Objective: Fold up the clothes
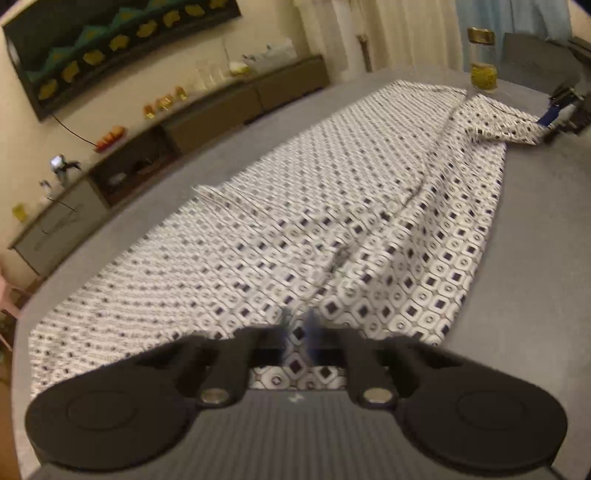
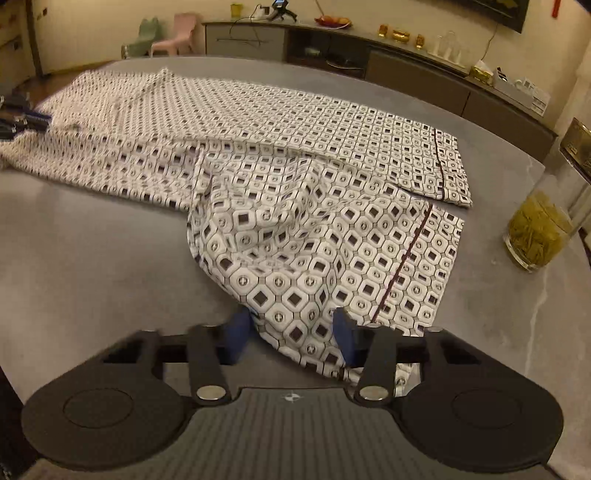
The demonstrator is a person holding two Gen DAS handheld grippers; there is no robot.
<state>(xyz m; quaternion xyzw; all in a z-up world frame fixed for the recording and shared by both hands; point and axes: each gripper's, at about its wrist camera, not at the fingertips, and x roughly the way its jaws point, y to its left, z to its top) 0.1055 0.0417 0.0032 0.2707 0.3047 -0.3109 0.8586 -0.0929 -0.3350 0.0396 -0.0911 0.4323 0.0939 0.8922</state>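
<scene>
White pyjama trousers with a dark square print (image 1: 332,206) lie stretched along the grey table (image 1: 535,221). My left gripper (image 1: 298,325) is shut on their near edge, with a thin strip of cloth pinched between the blue pads. In the right wrist view the trousers (image 2: 295,155) show two hems with dark piping. A bunched fold of one leg rises between the fingers of my right gripper (image 2: 291,332), whose pads stand wide apart. The right gripper (image 1: 552,118) also shows at the cloth's far end. The left gripper (image 2: 35,120) appears at the opposite end.
A glass jar of yellow-green contents (image 2: 535,236) stands on the table (image 2: 92,240) near the hems, also seen as the jar (image 1: 483,70). A long low sideboard (image 2: 406,62) with small ornaments lines the wall. Two small plastic chairs (image 2: 173,33) stand beyond the table.
</scene>
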